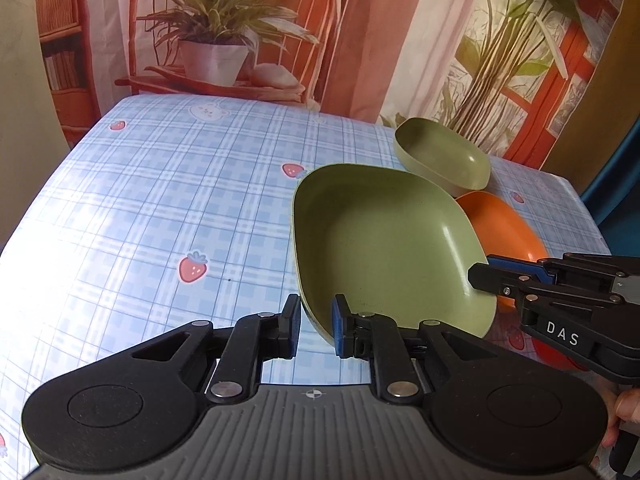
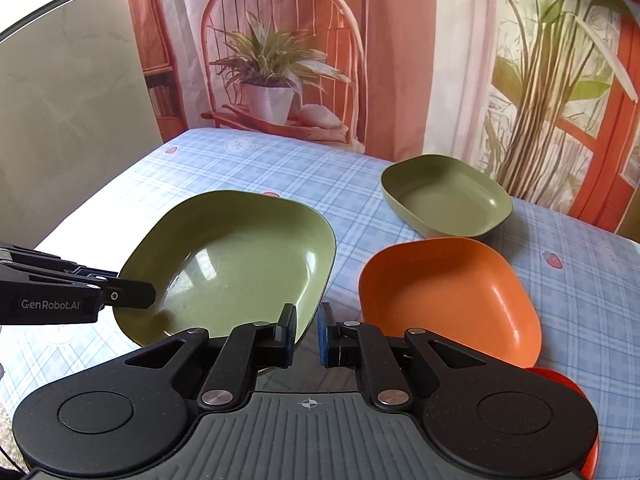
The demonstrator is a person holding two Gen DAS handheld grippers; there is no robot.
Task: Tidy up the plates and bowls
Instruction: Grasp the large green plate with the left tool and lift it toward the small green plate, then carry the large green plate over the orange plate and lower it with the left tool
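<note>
Both claws gripping the big green plate

Left claw (image 1: 316, 326) and right claw (image 2: 307, 334) are each pinching the near rim of the green plate (image 1: 384, 240), tilting mid-frame; the orange plate (image 2: 444, 288) is lying lower right on the surface (image 2: 248, 168), nearer the right claw, green bowl (image 2: 446, 196) behind it.

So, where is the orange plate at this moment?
The orange plate lies on the checked tablecloth, right of the big green plate that both grippers hold, and in front of the green bowl.
</note>
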